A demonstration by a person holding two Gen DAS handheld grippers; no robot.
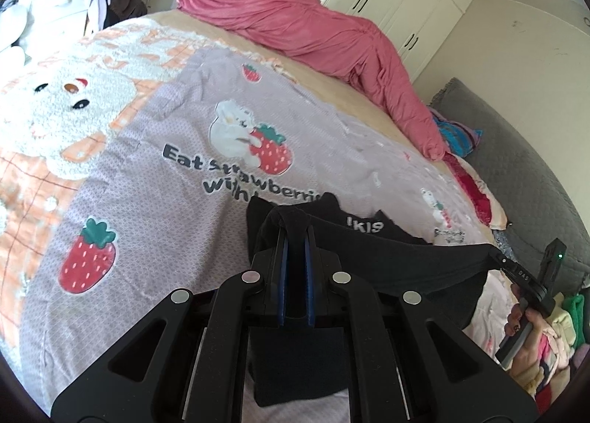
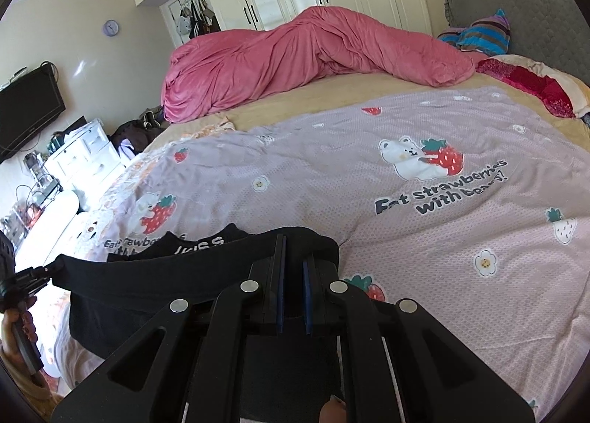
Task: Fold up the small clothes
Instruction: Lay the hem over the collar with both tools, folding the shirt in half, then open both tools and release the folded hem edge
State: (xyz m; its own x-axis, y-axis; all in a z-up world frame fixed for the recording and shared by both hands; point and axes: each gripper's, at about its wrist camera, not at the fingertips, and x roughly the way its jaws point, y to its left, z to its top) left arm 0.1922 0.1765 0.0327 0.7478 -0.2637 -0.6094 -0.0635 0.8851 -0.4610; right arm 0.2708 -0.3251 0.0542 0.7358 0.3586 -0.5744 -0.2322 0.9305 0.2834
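A white dresser [image 2: 86,159] and a dark TV [image 2: 27,109] are standing at the far left of the room, beyond the bed's foot, with dark clothes [image 2: 134,135] heaped beside the dresser. On the bed a lilac strawberry-print sheet [image 2: 332,179] is lying flat and mostly bare, giving wide open room ahead of both grippers; a bunched pink duvet [image 2: 280,58] is lying across the far side, well apart from the work. To the right a striped pillow [image 2: 479,34] and a red-patterned blanket [image 2: 527,87] are resting near the grey headboard [image 2: 516,6], and in the left wrist view a pile of bright clothes [image 1: 564,334] is sitting at the near right edge of the bed. The black garment [image 1: 387,257] is hanging stretched between the two grippers just above the sheet's near part, with another fold of black cloth bearing white letters lying on the sheet just behind it. The left gripper [image 1: 295,235] is pointing down toward the bed, its jaws clamped on one end of the garment's top edge. The right gripper [image 2: 293,250] is angled down likewise, pinching the other end, a hand [image 1: 523,323] wrapping its handle.
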